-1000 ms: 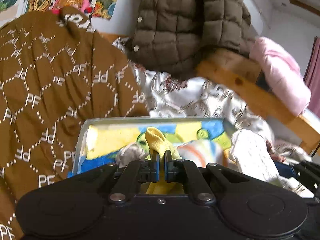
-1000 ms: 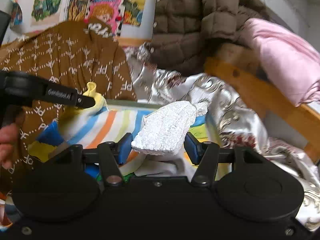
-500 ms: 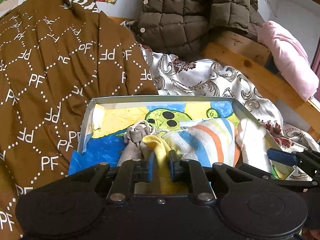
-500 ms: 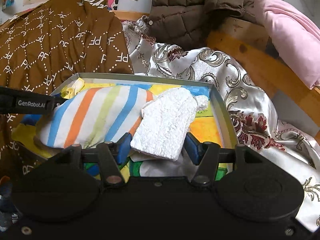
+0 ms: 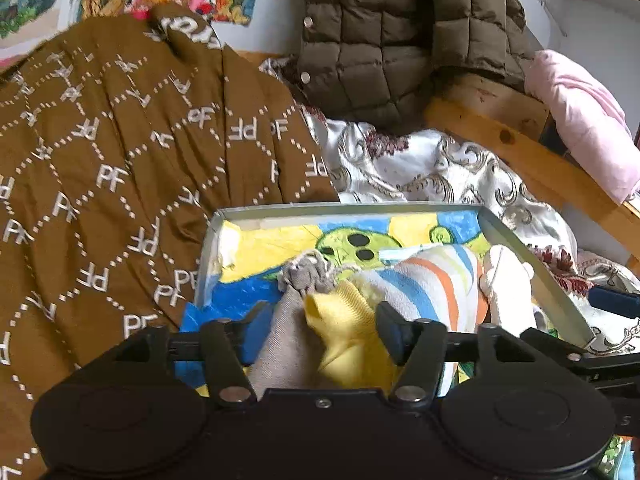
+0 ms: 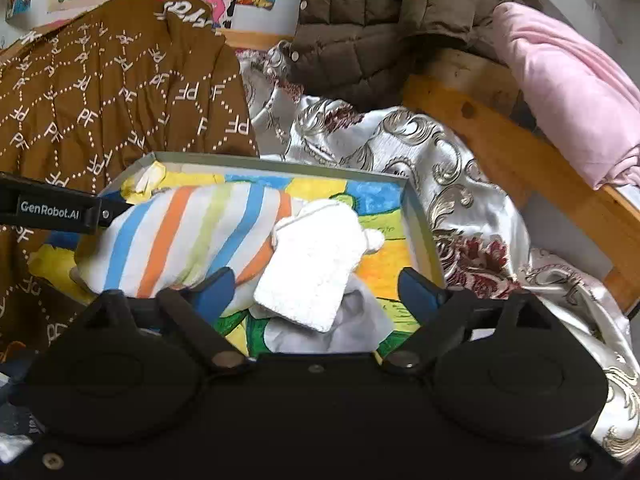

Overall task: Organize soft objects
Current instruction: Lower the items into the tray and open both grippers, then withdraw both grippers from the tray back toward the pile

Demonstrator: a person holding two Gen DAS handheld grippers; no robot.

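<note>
A grey-rimmed box (image 5: 340, 211) with a colourful painted lining lies on the bed; it also shows in the right wrist view (image 6: 280, 162). In it lie a striped cloth (image 6: 192, 236), a white fluffy cloth (image 6: 316, 268), a grey drawstring pouch (image 5: 308, 276) and a yellow cloth (image 5: 348, 328). My left gripper (image 5: 320, 332) is open over the yellow cloth, which rests loose between the fingers. My right gripper (image 6: 316, 288) is open, with the white fluffy cloth lying free between its blue pads. The striped cloth (image 5: 432, 288) also shows in the left view.
A brown patterned "PF" garment (image 5: 120, 168) covers the bed to the left. A brown quilted jacket (image 5: 400, 32) hangs at the back. A silver floral sheet (image 6: 400, 152), a wooden bed rail (image 6: 520, 152) and a pink blanket (image 6: 568, 80) lie to the right.
Both grippers came down to the box and opened. The left one let go of the yellow cloth; the right one let go of the white fluffy cloth, which now lies in the box.
</note>
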